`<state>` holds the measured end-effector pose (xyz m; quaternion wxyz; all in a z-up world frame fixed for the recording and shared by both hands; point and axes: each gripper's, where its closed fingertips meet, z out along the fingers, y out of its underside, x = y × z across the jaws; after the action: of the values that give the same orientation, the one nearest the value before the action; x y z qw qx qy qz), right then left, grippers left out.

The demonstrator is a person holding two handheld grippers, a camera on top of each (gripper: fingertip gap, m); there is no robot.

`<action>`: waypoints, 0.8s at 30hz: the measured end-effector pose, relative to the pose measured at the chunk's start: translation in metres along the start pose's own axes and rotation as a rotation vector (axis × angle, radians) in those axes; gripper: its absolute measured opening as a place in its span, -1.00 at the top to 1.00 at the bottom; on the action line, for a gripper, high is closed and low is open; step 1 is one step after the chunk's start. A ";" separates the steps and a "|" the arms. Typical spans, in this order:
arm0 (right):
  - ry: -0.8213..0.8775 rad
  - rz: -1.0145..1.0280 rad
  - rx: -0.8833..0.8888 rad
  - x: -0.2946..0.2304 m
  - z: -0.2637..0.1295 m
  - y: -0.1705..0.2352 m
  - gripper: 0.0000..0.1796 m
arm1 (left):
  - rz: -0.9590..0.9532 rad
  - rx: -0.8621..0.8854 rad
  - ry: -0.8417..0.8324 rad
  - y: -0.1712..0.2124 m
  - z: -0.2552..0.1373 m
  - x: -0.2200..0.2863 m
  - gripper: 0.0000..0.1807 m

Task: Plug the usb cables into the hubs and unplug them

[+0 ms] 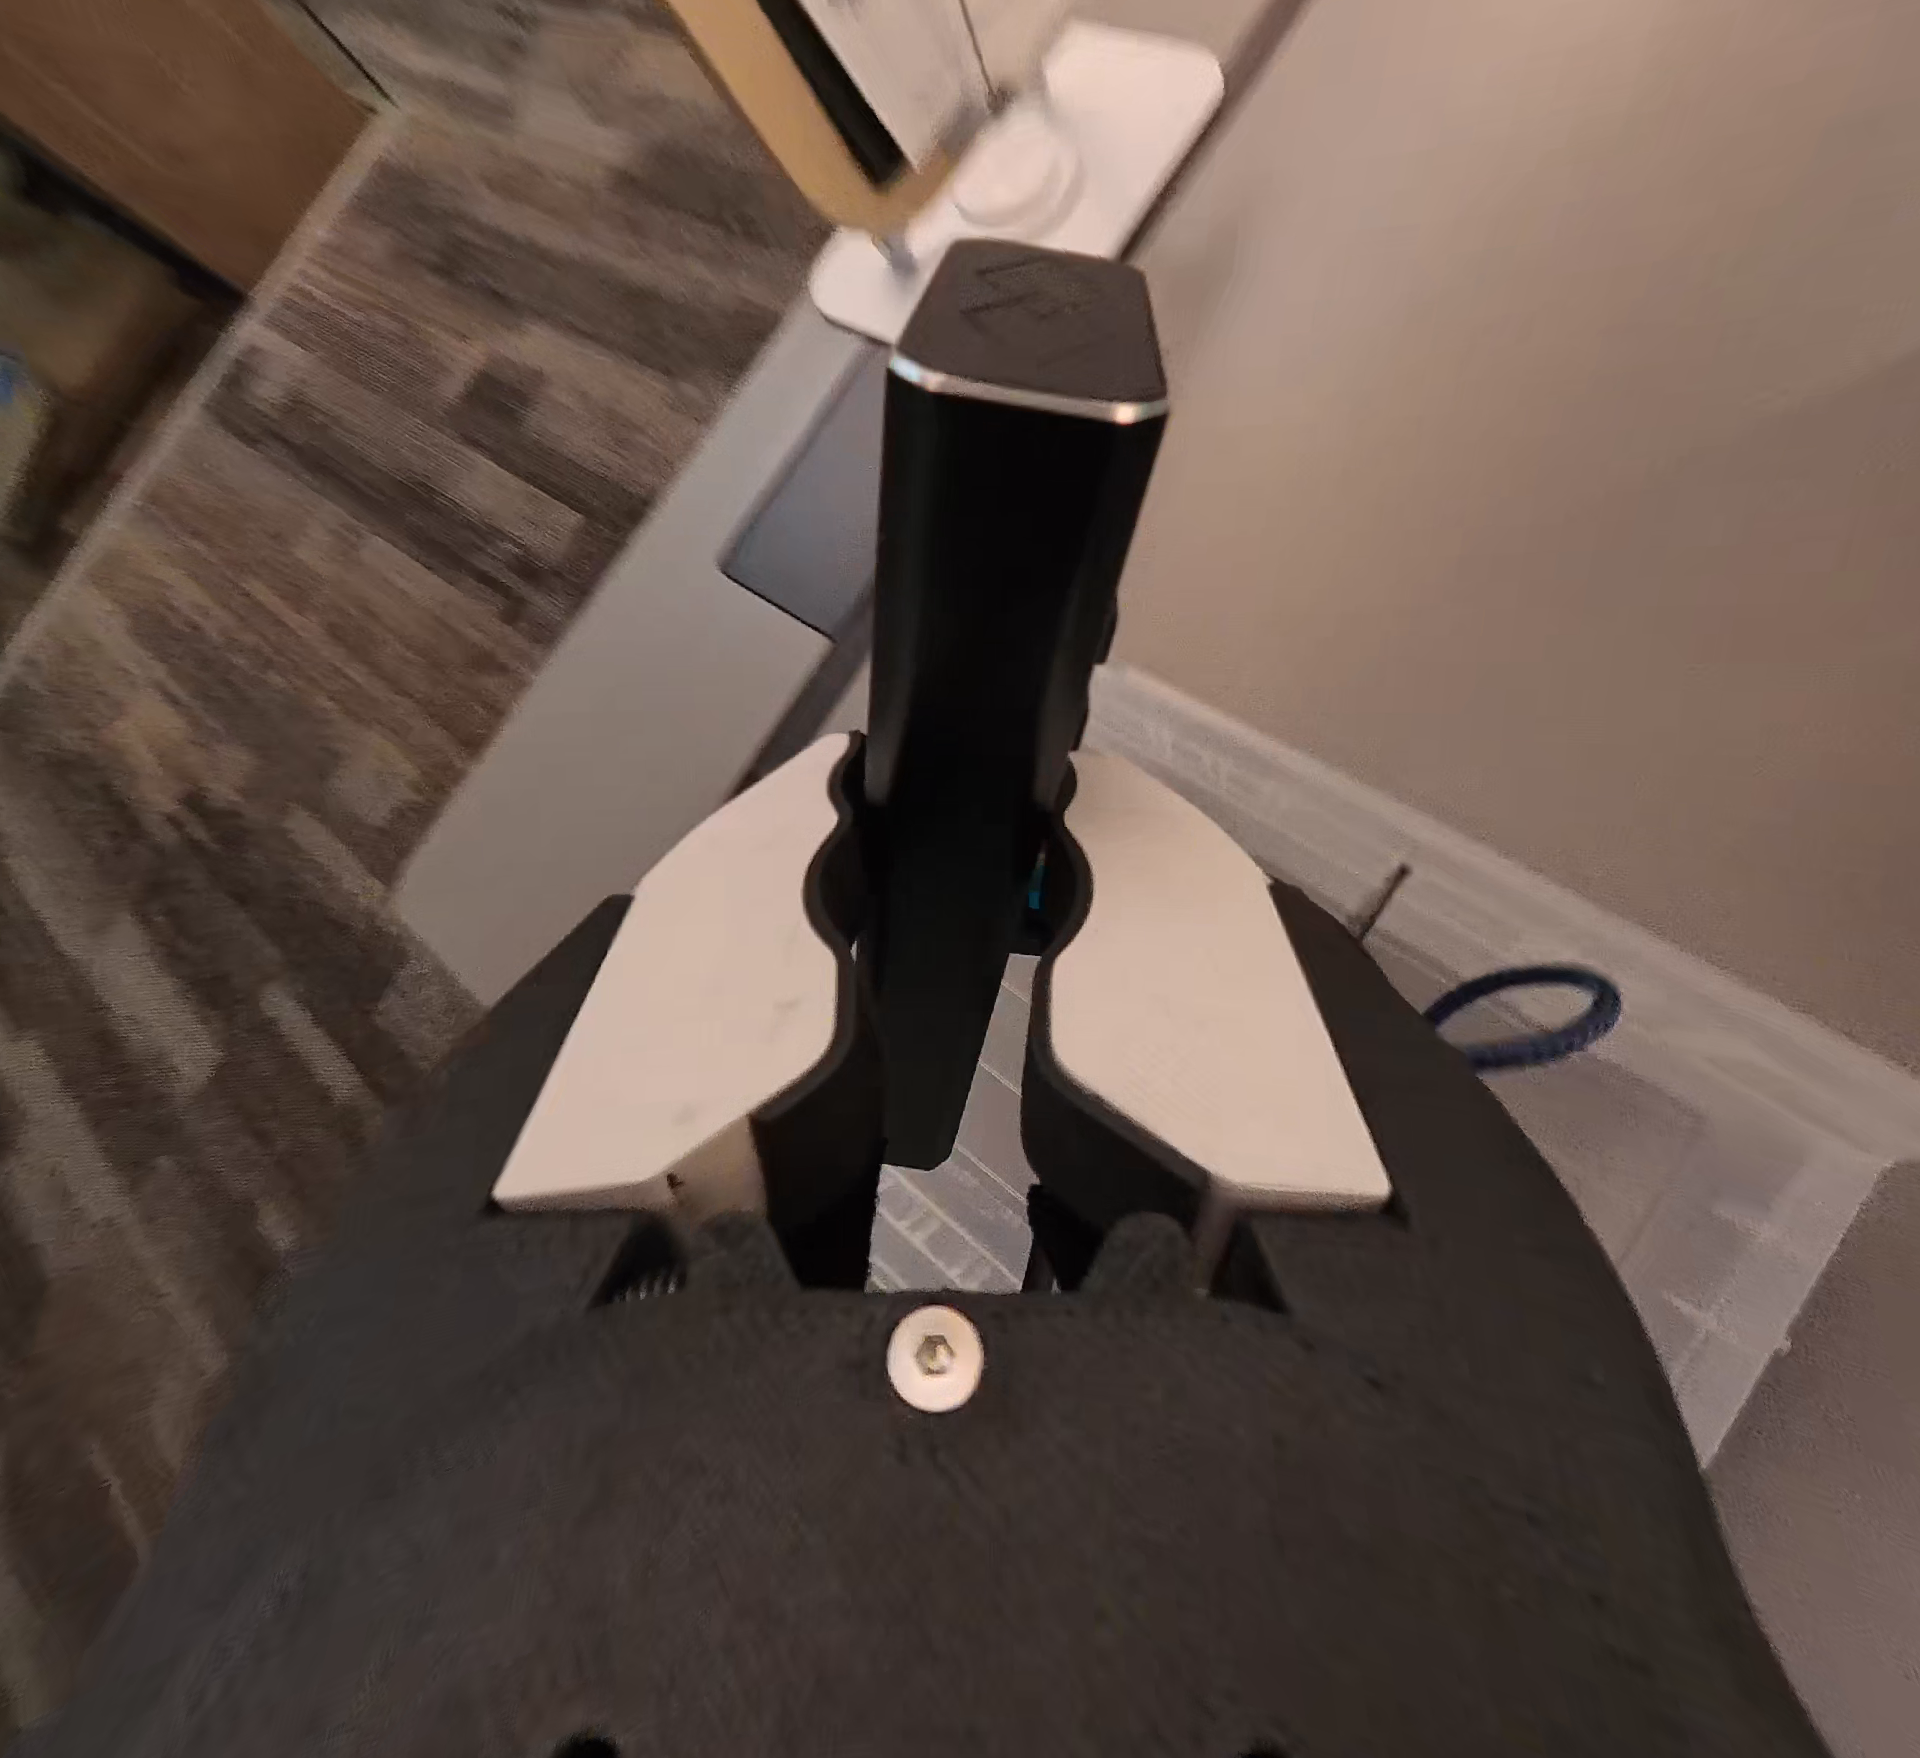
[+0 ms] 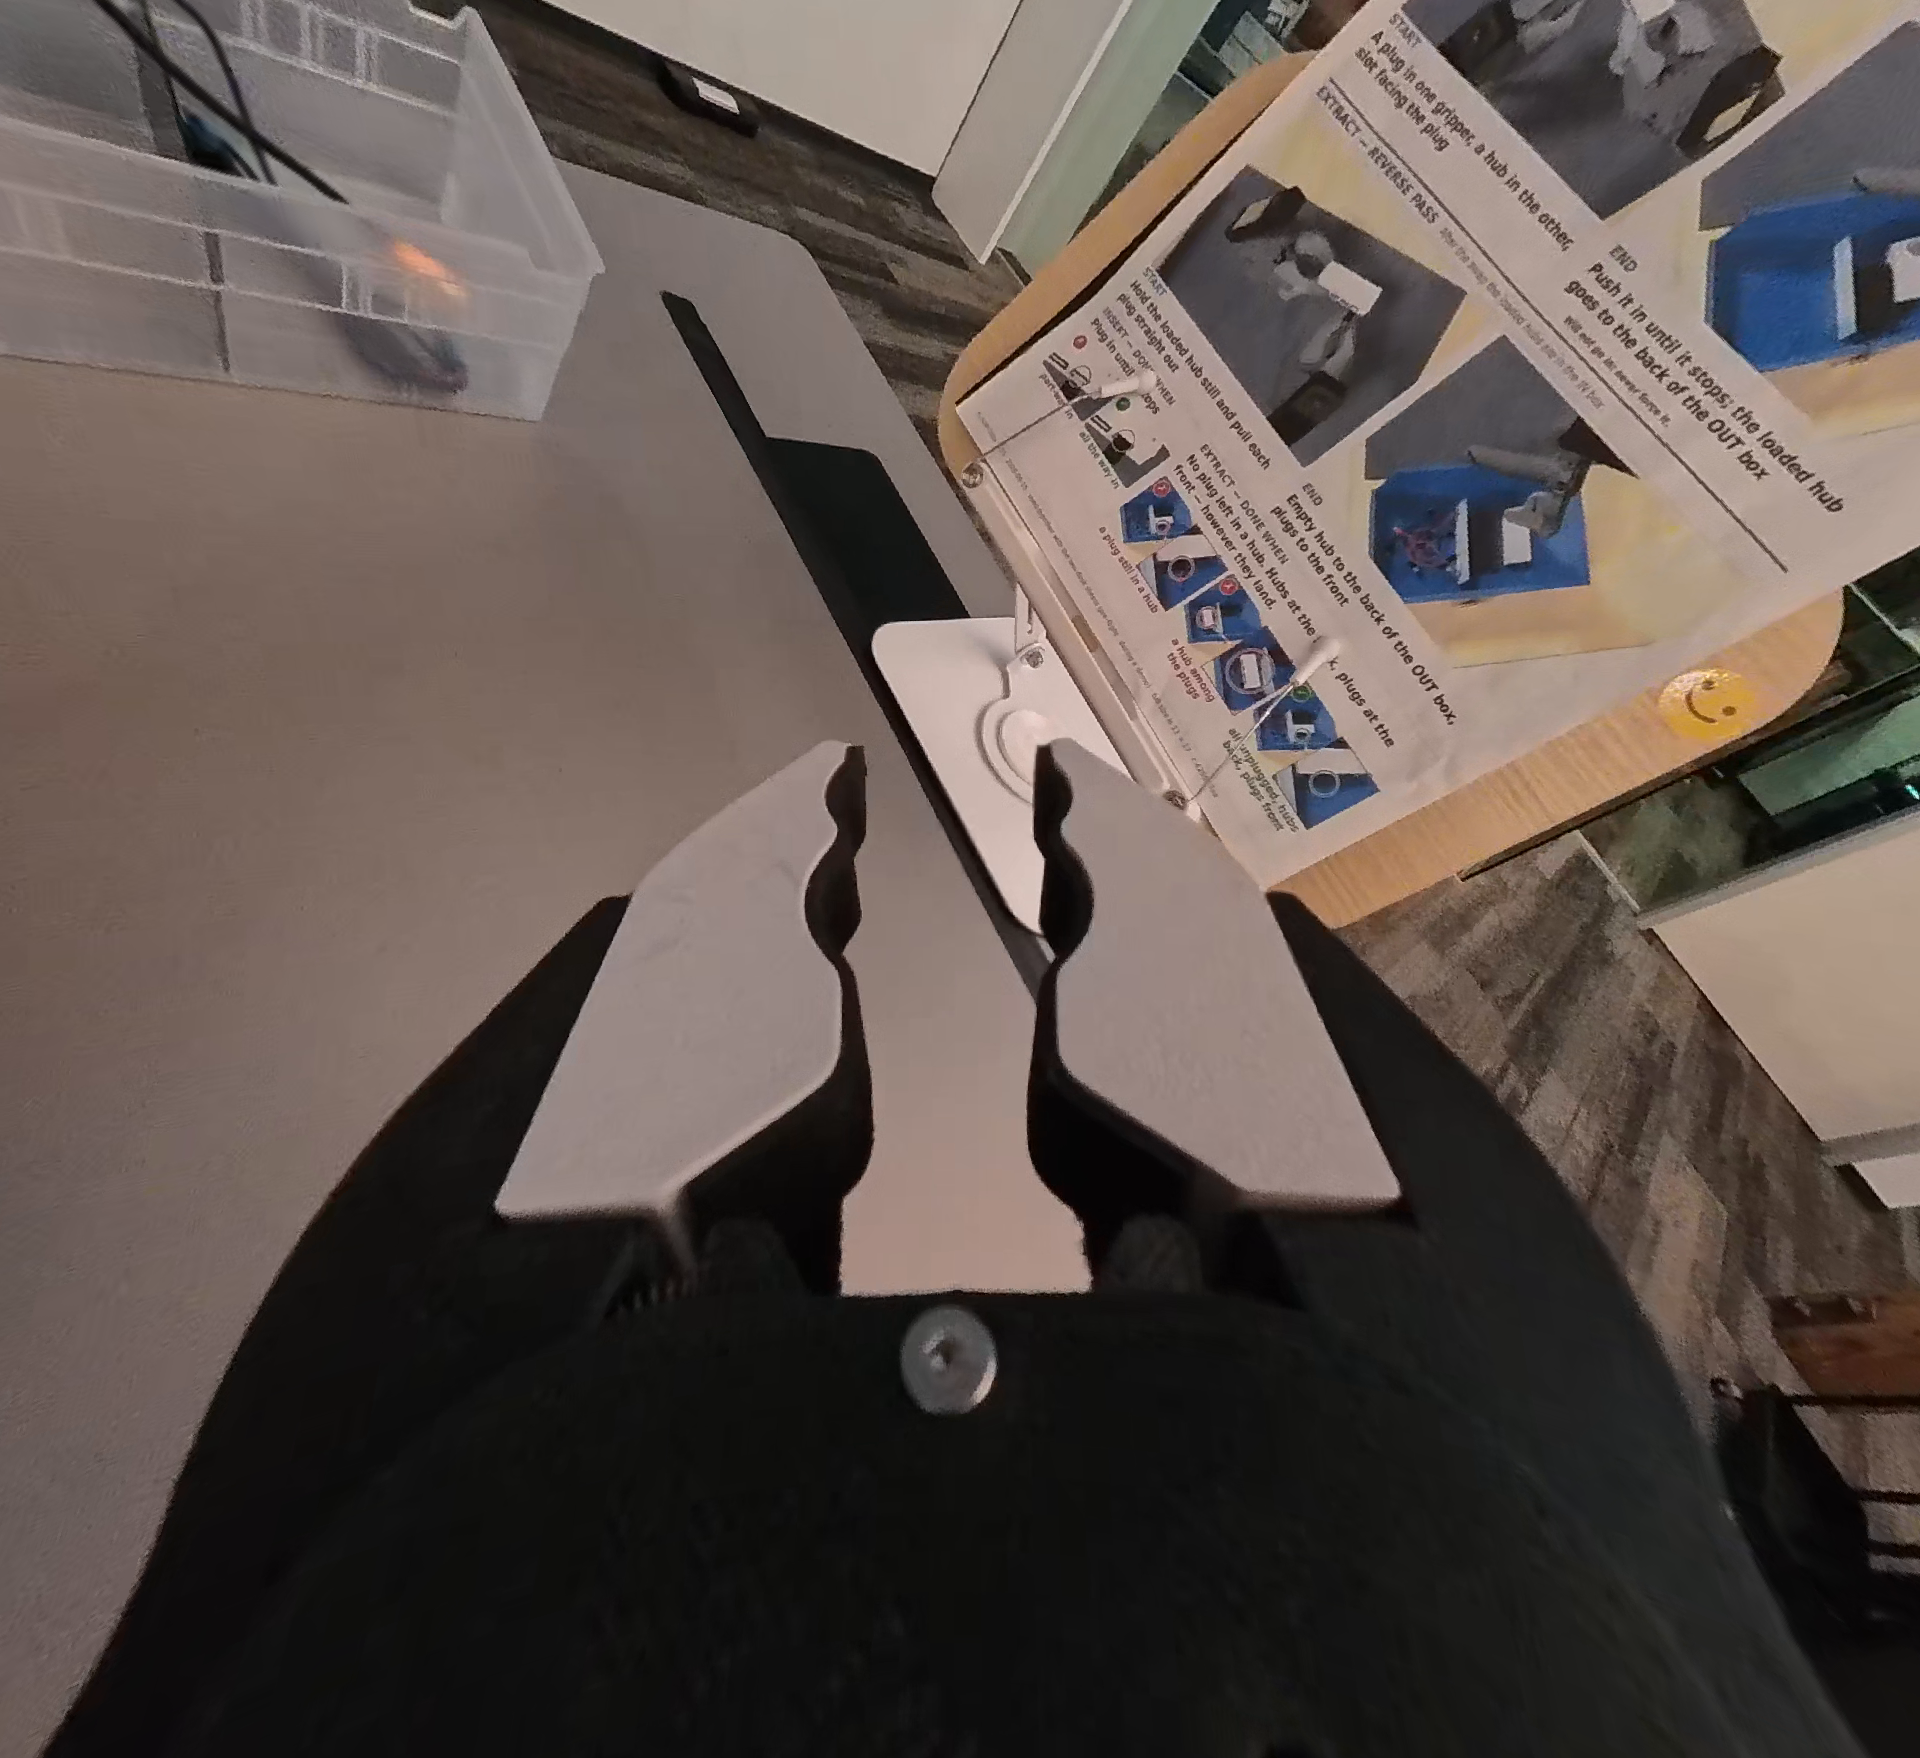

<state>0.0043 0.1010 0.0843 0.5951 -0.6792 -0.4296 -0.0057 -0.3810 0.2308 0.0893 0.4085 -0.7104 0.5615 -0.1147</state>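
The left gripper (image 1: 961,861) pinches a long black hub (image 1: 1013,586) between its two fingers, the wavy pads closed on the lower half of its body. The hub's long axis runs straight ahead along the fingers, its capped far end pointing away from the camera, so any ports lie on faces not clearly shown here. Just right of those fingers and a little beyond, a loop of blue cable (image 1: 1527,1017) lies in a clear bin (image 1: 1558,1220) — probably the nearest plug, though its connector cannot be made out. The left view is motion-blurred and tilted, suggesting the hand is held rolled above the grey table (image 1: 1507,409).

The right gripper (image 2: 948,861) holds nothing: its fingers stand spread with bare table between them. Far to their left a clear bin (image 2: 499,181) holds dark cables (image 2: 208,98); ahead and right stands an instruction board (image 2: 1507,337) on a white stand (image 2: 935,680). In my judgement the empty right hand must fetch a plug — the bin lies well apart from it.
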 end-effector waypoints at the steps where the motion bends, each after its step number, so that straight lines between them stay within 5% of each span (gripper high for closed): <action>1: -0.005 0.003 0.008 -0.001 0.000 -0.001 0.66 | 0.009 0.022 -0.039 -0.018 -0.013 -0.004 0.68; 14: -0.035 0.064 0.096 -0.005 -0.015 -0.010 0.65 | 0.167 0.195 -0.427 -0.288 -0.162 -0.012 0.69; 20: 0.010 0.076 0.174 -0.003 -0.051 -0.023 0.65 | 0.179 0.273 -0.515 -0.374 -0.181 0.016 0.69; 24: 0.017 0.109 0.219 -0.008 -0.076 -0.030 0.65 | 0.142 0.322 -0.370 -0.395 -0.159 0.054 0.69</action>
<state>0.0200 0.0318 0.1263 0.6689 -0.6321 -0.3852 0.0679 -0.1828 0.1251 0.4553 0.6193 -0.6037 0.5003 -0.0419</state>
